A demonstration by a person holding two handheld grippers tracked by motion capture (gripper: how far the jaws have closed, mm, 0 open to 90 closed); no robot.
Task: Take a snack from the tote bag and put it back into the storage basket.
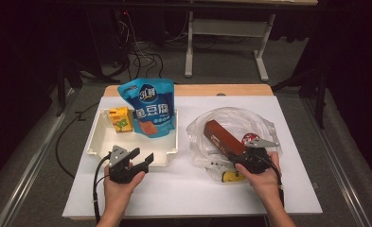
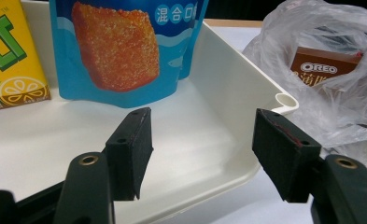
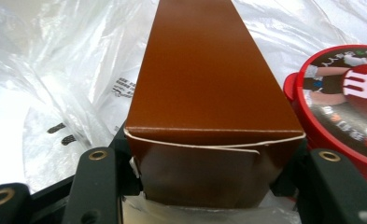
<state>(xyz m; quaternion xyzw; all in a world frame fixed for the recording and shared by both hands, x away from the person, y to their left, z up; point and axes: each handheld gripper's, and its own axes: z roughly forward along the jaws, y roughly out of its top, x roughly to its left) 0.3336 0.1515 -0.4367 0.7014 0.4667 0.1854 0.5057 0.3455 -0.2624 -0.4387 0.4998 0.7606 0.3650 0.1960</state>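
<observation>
A lab or recording studio is suggested rather than a home or shop. The counter (image 1: 193,189) is covered with a plain white sheet and is surrounded by dark, unlit space, with black drapes seen at both sides. Bundles of loose cables (image 1: 138,54) are spread over the grey carpeted floor (image 1: 221,66) behind it, and the metal legs of a height-adjustable desk (image 1: 190,42) are seen further back. Metal rails (image 1: 30,165) are laid along the floor on either side. A cabled hand-held gripper (image 1: 143,158) is held at the counter, where packaged snacks are set out in a white tray (image 1: 96,142) as test items.
</observation>
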